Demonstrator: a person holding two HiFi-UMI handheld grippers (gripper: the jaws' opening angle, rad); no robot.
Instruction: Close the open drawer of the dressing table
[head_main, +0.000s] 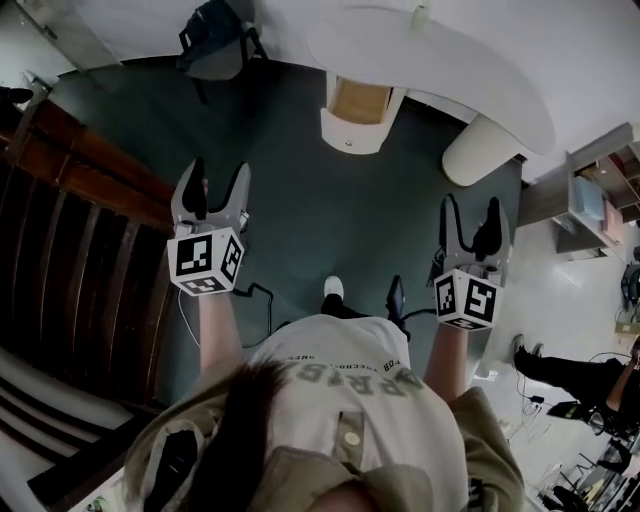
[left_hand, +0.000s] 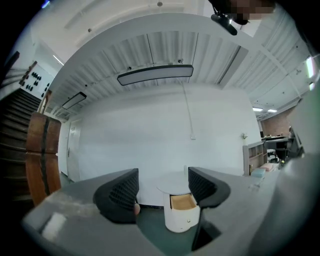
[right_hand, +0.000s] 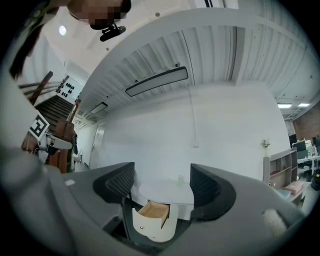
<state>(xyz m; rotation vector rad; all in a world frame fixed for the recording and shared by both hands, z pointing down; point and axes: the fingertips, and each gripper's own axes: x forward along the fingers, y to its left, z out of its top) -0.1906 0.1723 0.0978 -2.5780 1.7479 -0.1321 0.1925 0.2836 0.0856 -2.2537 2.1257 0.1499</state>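
— What sort of place was shown?

— A large office or studio hall was suggested, not a home.

— By what was that made plain?

— A ribbed ceiling (left_hand: 165, 47) with long lamps (left_hand: 155, 75) was seen above a bare white wall (left_hand: 150, 135). Dark carpet (head_main: 300, 200) was laid, a wooden staircase (head_main: 70, 230) was set at one side, open shelves (head_main: 600, 195) at the other, and cables (head_main: 262, 293) were left across the floor.
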